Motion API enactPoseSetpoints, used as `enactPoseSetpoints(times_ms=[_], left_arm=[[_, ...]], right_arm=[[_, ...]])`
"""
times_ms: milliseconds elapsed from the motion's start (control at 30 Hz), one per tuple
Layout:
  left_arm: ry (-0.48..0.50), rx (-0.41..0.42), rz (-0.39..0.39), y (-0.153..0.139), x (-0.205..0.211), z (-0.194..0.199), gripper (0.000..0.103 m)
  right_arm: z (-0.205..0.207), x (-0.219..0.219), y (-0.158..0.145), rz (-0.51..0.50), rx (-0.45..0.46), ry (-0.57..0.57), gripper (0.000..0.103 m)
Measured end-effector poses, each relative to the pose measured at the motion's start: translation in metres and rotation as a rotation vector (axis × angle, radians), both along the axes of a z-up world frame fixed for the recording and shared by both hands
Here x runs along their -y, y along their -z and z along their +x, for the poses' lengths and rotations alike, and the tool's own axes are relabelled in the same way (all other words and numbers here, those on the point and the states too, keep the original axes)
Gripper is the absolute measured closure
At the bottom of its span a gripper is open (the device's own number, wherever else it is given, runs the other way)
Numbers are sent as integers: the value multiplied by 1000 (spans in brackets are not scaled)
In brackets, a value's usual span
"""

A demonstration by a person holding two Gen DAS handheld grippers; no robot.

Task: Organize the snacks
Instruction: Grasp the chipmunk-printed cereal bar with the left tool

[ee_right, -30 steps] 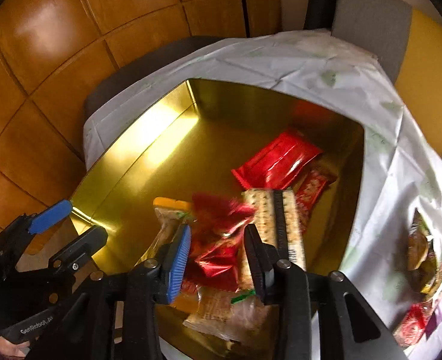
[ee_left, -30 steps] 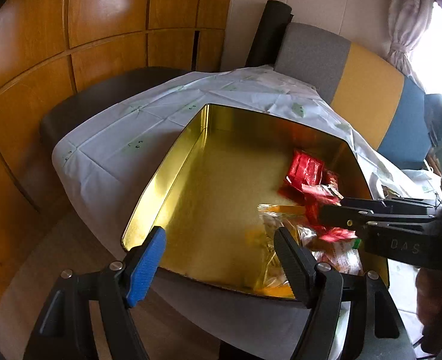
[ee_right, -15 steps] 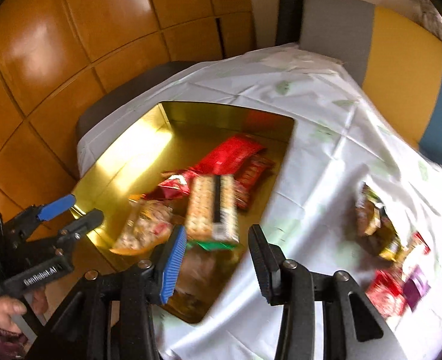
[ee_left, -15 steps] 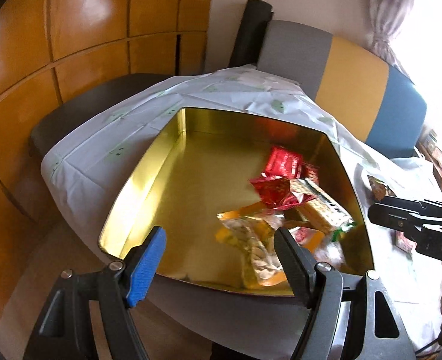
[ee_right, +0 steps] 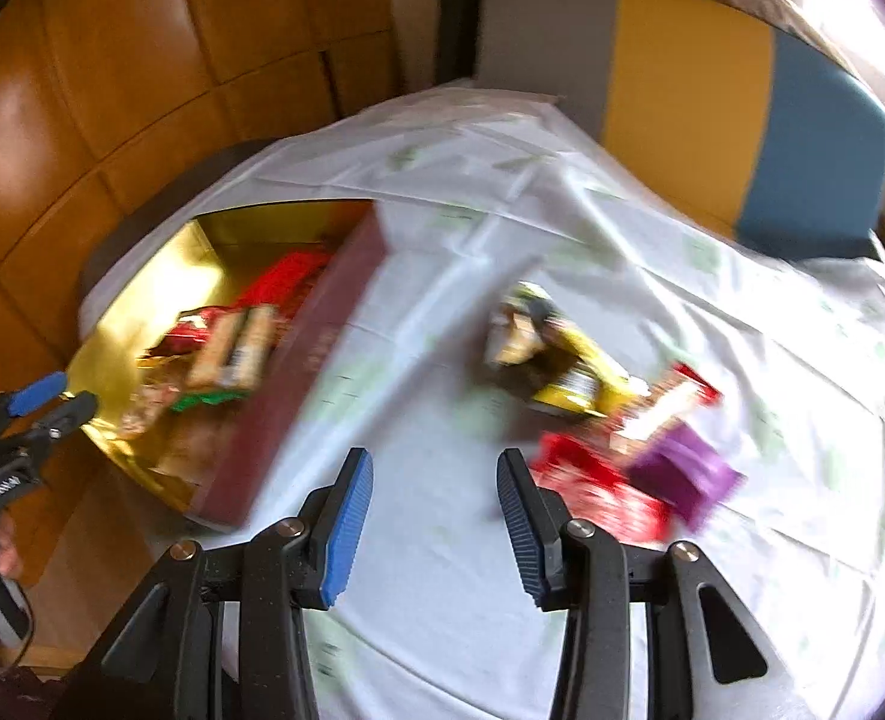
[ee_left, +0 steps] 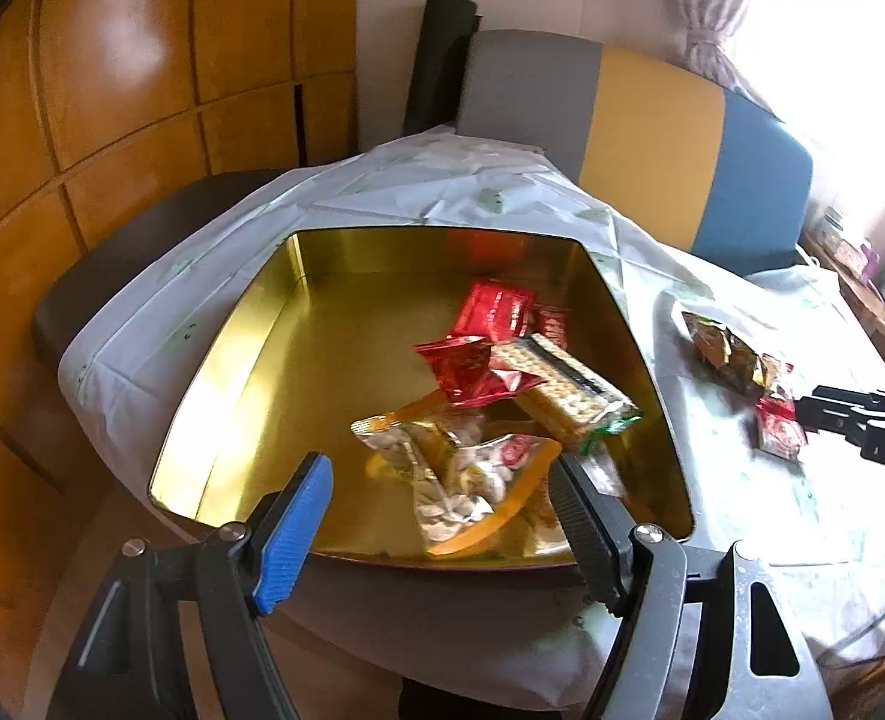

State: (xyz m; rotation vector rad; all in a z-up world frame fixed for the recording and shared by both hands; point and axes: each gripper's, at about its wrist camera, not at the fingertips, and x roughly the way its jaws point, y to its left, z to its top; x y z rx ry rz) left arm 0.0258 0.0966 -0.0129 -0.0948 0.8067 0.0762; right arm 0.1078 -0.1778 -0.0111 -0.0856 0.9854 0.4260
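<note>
Right gripper (ee_right: pixel 436 516) wide open, empty, hovering over the bare cloth of the bench (ee_right: pixel 442 600). Loose snacks (ee_right: pixel 622 420) lie to its right, centre-right of the right wrist frame: yellow-dark packet (ee_right: pixel 556 354) farthest, red packet (ee_right: pixel 598 492) just beside the right finger, purple one (ee_right: pixel 682 474) next to it. Gold tin (ee_left: pixel 232 396) with sorted snacks sits at left. Left gripper (ee_left: pixel 442 510) wide, empty, at the tin's near edge. Right gripper is nearer; red packet looks like the next pick.
</note>
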Motion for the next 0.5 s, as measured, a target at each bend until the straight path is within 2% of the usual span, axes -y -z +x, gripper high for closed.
enactPoseSetpoints(times_ms=[300,433,500], left_arm=[[84,2,29,-7,30,0,28],[132,3,28,-10,47,3,28],[165,2,23,-13,59,6,28]], right_arm=[[4,83,-10,-85,29,142,59],[12,132,-2,-142,27,264,59],[14,152,5,-137,15,323,59]])
